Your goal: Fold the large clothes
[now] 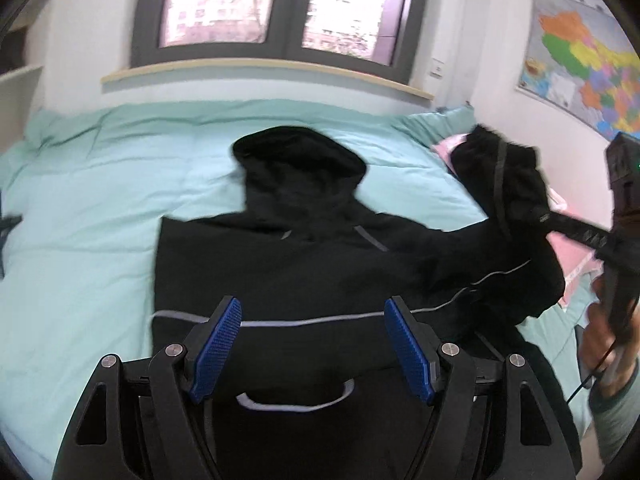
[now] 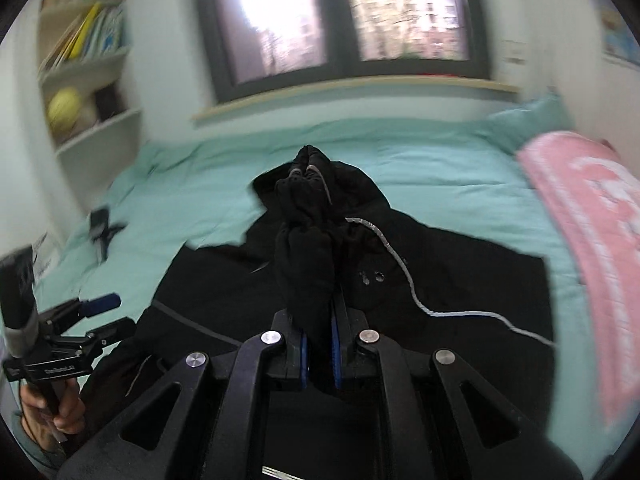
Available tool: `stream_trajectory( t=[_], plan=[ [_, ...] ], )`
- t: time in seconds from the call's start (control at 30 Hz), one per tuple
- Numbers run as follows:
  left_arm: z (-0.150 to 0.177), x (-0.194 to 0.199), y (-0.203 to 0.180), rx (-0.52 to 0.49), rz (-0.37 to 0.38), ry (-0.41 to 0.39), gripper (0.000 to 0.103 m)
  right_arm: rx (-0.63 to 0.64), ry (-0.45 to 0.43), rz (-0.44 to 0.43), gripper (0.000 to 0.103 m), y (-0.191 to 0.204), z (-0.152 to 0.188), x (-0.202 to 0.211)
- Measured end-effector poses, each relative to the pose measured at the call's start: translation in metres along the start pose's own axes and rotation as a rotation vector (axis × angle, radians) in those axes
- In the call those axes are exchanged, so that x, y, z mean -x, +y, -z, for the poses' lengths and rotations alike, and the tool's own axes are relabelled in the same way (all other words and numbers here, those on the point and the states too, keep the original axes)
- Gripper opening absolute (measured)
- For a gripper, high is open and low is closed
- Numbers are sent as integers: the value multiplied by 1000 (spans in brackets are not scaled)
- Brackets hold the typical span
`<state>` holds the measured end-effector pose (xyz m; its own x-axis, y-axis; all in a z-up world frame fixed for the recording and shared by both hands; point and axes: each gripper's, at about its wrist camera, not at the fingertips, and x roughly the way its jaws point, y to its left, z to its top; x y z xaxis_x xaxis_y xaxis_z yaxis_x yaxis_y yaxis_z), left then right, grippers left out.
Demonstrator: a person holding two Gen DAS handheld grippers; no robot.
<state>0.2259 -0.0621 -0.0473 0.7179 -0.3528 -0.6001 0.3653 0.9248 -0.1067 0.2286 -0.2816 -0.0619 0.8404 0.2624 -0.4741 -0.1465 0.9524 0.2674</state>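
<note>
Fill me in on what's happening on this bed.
A person is folding a black hooded jacket spread on a bed with a mint green duvet. The right gripper is shut on a bunched sleeve and holds it raised above the jacket's body. The left gripper is open over the lower part of the jacket, holding nothing. A pink blanket lies at the bed's right side.

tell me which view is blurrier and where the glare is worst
Right wrist view is blurrier: the bookshelf and pink blanket smear, though the right gripper shut on the black sleeve stays sharp. Left wrist view is crisper, with blur mostly on the hoodie. Glare is worst at the window, blown out in both views; fisheye bends the sill.
</note>
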Motion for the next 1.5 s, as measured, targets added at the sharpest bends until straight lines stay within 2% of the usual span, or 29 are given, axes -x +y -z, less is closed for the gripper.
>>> stream_trajectory(
  t=[0.17, 0.27, 0.37, 0.43, 0.47, 0.53, 0.67, 0.77, 0.93, 1.07, 1.1, 1.13, 1.17, 1.2, 1.33, 1.43, 1.5],
  plan=[
    [16, -7, 29, 41, -6, 32, 75, 55, 117, -43, 11, 60, 28, -83],
    [21, -17, 38, 54, 3, 49, 75, 77, 206, -46, 11, 77, 53, -131],
    [25, -31, 43, 52, 14, 84, 75, 120, 253, -13, 15, 89, 79, -164],
    [29, -38, 45, 47, 23, 103, 75, 172, 250, 2, 21, 98, 87, -167],
    [29, -41, 46, 49, 38, 116, 75, 200, 252, -3, 24, 102, 87, -166],
    [29, -48, 48, 72, 86, 141, 75, 213, 273, -50, 41, 102, 83, -159],
    [26, -55, 56, 158, 235, 175, 75, 127, 270, -168, 42, 77, 72, -121],
    [21, -69, 58, 224, 296, 211, 75, 81, 197, -139, 42, 53, 63, -83],
    [11, -107, 41, 253, 264, 259, 75, -13, 123, -60, 43, -3, 58, -32],
    [6, -145, 27, 265, 231, 304, 75, -44, 78, 59, 43, -42, 59, 2],
    [6, -152, 23, 252, 216, 306, 68, -42, 68, 94, 43, -51, 59, 8],
    [5, -158, 18, 240, 202, 304, 43, -45, 61, 127, 46, -60, 60, 15],
    [3, -164, 11, 216, 185, 309, 31, -55, 55, 161, 49, -70, 60, 19],
    [1, -164, 8, 197, 160, 303, 29, -64, 55, 180, 52, -78, 59, 23],
    [-17, -135, 12, 148, 106, 194, 26, -145, 85, 241, 53, -111, 54, 14],
    [-35, -95, 39, 150, 84, 94, 26, -201, 119, 202, 53, -121, 43, -7],
    [-39, -78, 66, 165, 82, 91, 26, -202, 146, 161, 53, -116, 36, -27]
  ],
)
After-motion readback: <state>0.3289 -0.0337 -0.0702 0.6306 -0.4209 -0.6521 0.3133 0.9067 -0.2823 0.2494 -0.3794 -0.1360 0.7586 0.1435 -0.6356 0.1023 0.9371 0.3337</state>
